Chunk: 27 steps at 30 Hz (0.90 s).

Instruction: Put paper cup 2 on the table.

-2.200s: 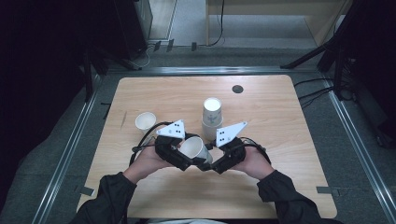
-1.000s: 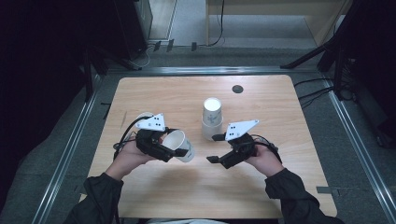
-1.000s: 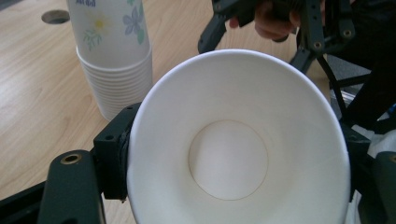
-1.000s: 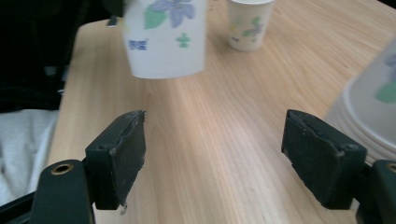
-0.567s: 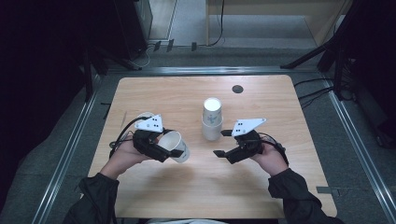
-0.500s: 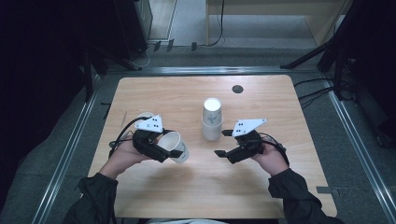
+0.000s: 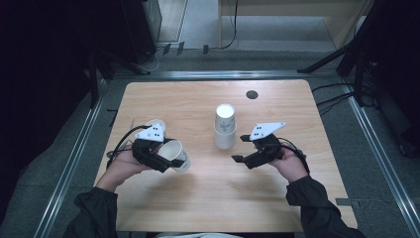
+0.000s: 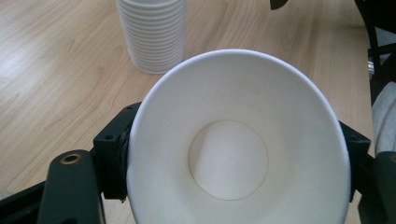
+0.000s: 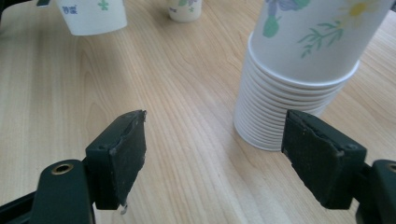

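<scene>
My left gripper (image 7: 166, 161) is shut on a white paper cup (image 7: 177, 155), held on its side over the table's left part. In the left gripper view the cup's open mouth (image 8: 233, 154) faces the camera, with a jaw pressed against each side of it. A stack of upturned paper cups (image 7: 225, 127) stands at the table's middle, also seen as ribbed rims (image 8: 152, 37) and with flower prints (image 9: 299, 70). My right gripper (image 7: 240, 148) is open and empty just right of the stack, jaws wide (image 9: 215, 144) over bare wood.
A single paper cup (image 7: 157, 124) stands upright behind my left hand, small in the right gripper view (image 9: 186, 9). A round black grommet (image 7: 252, 94) sits near the table's far edge. Metal rails border the wooden table (image 7: 208, 198); its front is bare.
The two grippers, together at the cup at first, have drawn apart. The left one carried the cup leftward and nearer; the right one let go and moved right of the stack.
</scene>
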Tool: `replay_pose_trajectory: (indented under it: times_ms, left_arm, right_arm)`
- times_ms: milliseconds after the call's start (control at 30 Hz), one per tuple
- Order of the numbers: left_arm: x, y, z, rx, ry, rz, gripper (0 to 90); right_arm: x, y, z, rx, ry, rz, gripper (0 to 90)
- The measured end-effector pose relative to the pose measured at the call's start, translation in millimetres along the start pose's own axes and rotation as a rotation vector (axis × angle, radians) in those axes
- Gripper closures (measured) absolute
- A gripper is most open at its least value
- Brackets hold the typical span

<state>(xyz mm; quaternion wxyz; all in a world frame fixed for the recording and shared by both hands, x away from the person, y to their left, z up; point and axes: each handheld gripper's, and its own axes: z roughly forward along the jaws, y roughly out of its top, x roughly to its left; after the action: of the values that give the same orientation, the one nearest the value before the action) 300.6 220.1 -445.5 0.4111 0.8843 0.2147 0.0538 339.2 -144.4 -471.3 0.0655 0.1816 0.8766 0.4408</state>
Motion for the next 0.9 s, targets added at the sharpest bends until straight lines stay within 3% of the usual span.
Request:
replay_pose_trajectory:
  times_ms: [333,533,733,900]
  left_arm:
    - [1.4,-14.6,-7.9,0.022,0.032,-0.012,23.2]
    - [3.4,-22.7,-18.1,0.004,0.063,-0.037,23.2]
    - [6.1,-33.3,-23.8,0.016,0.085,-0.063,23.1]
    - [6.0,-40.8,-23.3,0.040,0.099,-0.060,22.9]
  right_arm:
    - [-16.0,0.1,0.1,-0.011,-0.025,0.020,22.1]
    - [-23.2,-0.3,1.2,-0.012,-0.041,0.033,22.1]
    - [-27.0,1.2,3.2,-0.017,-0.039,0.046,22.2]
    - [-27.9,3.5,6.5,-0.012,-0.039,0.037,22.2]
